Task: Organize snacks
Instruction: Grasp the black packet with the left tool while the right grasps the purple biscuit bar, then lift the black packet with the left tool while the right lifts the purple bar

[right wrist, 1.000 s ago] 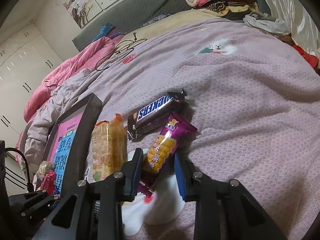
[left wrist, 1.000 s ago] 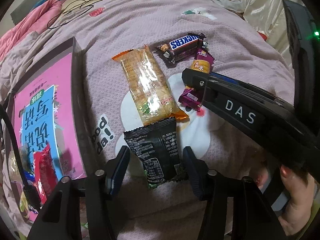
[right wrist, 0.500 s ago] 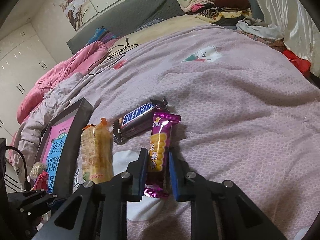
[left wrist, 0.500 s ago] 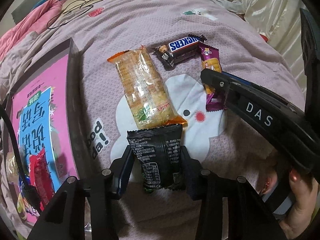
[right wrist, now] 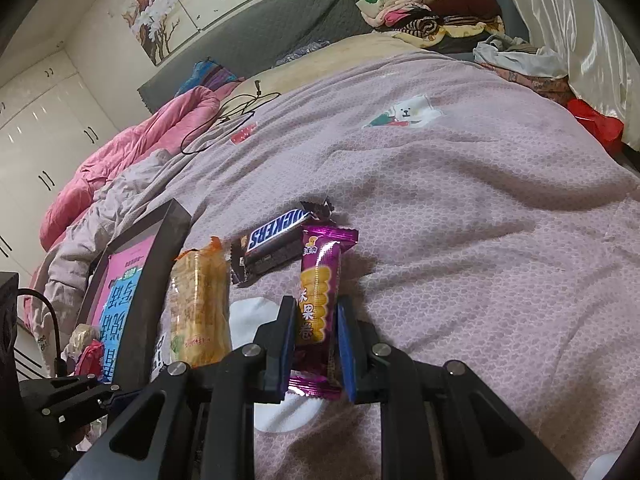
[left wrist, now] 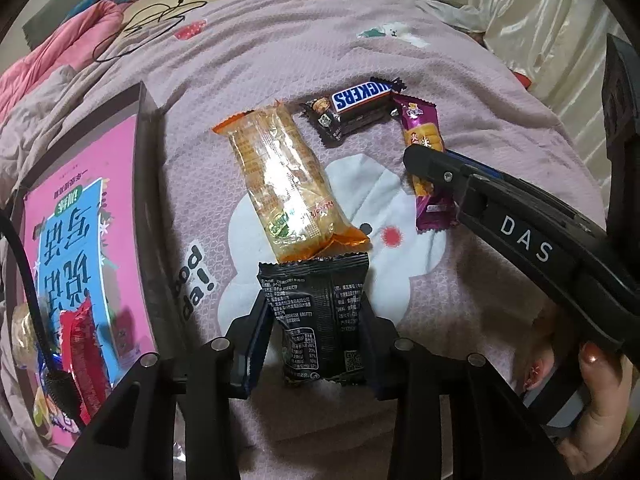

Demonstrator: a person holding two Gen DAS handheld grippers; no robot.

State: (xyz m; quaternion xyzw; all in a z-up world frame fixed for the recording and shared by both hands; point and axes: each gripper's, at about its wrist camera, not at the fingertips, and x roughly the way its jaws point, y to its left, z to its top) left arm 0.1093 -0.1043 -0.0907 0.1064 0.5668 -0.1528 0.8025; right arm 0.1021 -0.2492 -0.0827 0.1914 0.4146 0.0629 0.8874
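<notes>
On a bedspread [right wrist: 460, 200], the right gripper [right wrist: 316, 344] is clamping a purple corn-roll wrapper [right wrist: 320, 292] while the left gripper [left wrist: 316, 336] is closing around a black snack packet [left wrist: 316, 312], both likely bound for the dark tray [left wrist: 148, 208].

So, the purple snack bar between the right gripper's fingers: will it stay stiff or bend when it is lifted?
The purple snack bar looks long and thin, gripped near one end by the right gripper, so its far end may droop a little. Its wrapper looks glossy, so it could slip. It is probably light, and its flat crimped ends make rolling unlikely.
</notes>
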